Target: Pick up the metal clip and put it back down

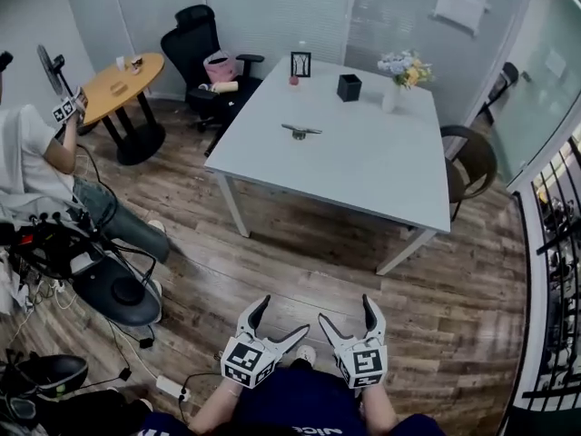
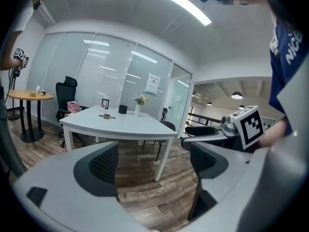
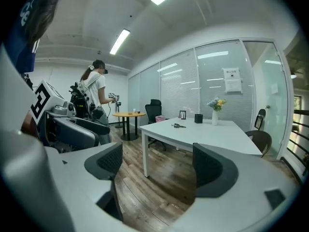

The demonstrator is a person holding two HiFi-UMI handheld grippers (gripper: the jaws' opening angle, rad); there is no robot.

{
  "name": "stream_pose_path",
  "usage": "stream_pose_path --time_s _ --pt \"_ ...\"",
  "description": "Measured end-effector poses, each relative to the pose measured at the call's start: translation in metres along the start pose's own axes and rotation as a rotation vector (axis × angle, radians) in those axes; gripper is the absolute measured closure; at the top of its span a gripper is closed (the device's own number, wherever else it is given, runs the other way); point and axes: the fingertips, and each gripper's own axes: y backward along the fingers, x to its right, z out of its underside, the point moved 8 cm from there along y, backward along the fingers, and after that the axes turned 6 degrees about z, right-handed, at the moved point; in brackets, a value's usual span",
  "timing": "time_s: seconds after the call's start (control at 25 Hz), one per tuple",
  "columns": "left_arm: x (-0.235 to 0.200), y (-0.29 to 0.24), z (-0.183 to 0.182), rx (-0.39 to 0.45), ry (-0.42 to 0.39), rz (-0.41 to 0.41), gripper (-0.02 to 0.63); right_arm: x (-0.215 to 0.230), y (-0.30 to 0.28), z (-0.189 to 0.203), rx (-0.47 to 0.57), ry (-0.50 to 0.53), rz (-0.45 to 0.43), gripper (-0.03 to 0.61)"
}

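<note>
The metal clip [image 1: 300, 132] lies on the white table [image 1: 363, 162], toward its far left side; it shows small in the left gripper view [image 2: 107, 116] and the right gripper view [image 3: 177, 125]. Both grippers hang over the wooden floor well short of the table, close to the person's body. My left gripper [image 1: 283, 318] [image 2: 154, 163] stands open with only floor between its jaws. My right gripper [image 1: 348, 312] [image 3: 157, 163] is open too and holds nothing. The two grippers sit side by side, a little apart.
On the table stand a black box [image 1: 349, 87], a flower vase [image 1: 399, 75] and a picture frame [image 1: 300, 64]. A black office chair [image 1: 200, 34] and a round wooden table [image 1: 127, 80] are at the back left. A seated person [image 1: 36, 153] and cables are at the left, a brown chair [image 1: 472, 157] at the right.
</note>
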Motion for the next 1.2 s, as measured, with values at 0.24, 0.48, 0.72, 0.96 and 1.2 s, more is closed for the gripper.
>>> stream_pose_path --time_s 0.24,0.48,0.72,0.96,1.2 --pt "0.010 -0.018 -0.004 0.068 0.037 -0.045 0.167 0.022 -0.005 0.005 -0.003 0.009 -0.030 0.141" --pt "-0.002 -0.027 -0.001 0.035 0.061 -0.041 0.167 0.026 -0.018 0.009 -0.028 -0.009 -0.045 0.144" --pt "-0.052 -0.036 -0.011 0.040 0.073 -0.033 0.167 0.018 -0.059 -0.002 -0.032 -0.014 -0.020 0.144" --pt "-0.113 -0.046 -0.025 0.025 0.040 0.031 0.167 0.001 -0.113 -0.017 -0.019 -0.021 0.015 0.147" --pt "-0.189 -0.054 -0.053 0.013 0.017 0.085 0.167 -0.025 -0.181 -0.045 -0.015 -0.027 0.062 0.147"
